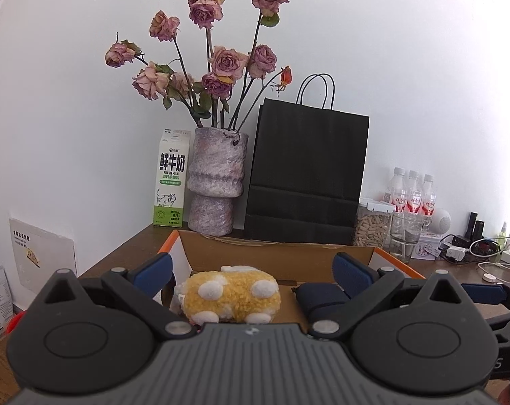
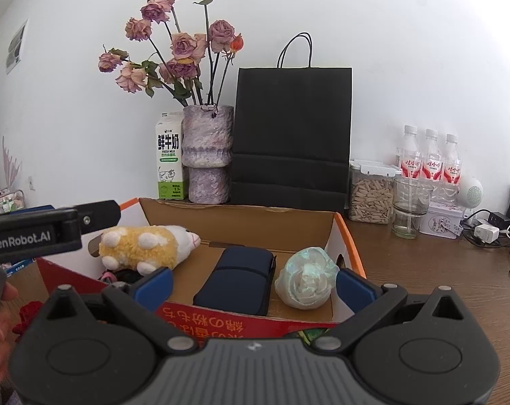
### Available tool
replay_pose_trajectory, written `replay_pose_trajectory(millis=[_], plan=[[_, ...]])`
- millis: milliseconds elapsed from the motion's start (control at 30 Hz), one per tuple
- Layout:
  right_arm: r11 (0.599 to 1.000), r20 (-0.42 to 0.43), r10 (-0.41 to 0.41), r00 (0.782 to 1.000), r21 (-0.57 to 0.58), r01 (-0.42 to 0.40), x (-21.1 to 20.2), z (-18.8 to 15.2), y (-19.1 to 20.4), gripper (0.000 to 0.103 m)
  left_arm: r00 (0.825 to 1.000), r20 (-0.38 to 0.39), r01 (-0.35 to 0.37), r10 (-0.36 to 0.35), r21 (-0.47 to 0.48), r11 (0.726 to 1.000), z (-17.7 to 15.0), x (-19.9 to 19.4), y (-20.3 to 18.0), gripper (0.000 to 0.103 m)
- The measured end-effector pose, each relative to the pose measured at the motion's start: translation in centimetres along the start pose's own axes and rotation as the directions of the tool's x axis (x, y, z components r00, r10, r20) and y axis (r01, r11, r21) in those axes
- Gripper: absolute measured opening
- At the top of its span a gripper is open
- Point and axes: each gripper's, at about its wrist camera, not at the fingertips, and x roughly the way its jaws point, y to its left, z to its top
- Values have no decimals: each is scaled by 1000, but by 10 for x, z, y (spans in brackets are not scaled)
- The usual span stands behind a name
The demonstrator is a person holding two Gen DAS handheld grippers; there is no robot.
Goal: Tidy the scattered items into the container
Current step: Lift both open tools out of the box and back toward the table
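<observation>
Left claw gapes above plush toy.

Soft daylight is washing the white wall evenly; my views are bending at their dark corners, staying sharp mid-frame.

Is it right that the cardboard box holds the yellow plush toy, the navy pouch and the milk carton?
Not quite. The milk carton stands outside, behind the cardboard box, beside the vase. The right wrist view shows the box holding the yellow plush toy, the navy pouch and a pale crumpled bundle.
</observation>
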Motion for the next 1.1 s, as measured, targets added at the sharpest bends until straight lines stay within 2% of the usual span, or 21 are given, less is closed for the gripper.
replay_pose_trajectory(millis=[467, 600, 733, 933, 1100], plan=[[999, 1, -8, 1000, -35, 8, -12, -16, 2, 103, 998, 32, -60, 59, 19, 998, -10, -26, 13, 103], [1000, 20, -2, 1000, -27, 2, -23, -20, -1, 103, 997, 29, -78, 78, 28, 997, -14, -33, 17, 103], [999, 3, -19, 1000, -34, 19, -29, -27, -2, 103, 995, 23, -93, 92, 26, 995, -17, -41, 22, 103], [997, -16, -53, 998, -53, 52, -45, -38, -3, 103, 992, 2, -129, 129, 3, 992, -28, -64, 38, 103], [999, -33, -37, 999, -36, 35, -60, -44, -10, 103, 991, -49, -128, 126, -46, 991, -30, -79, 59, 103]])
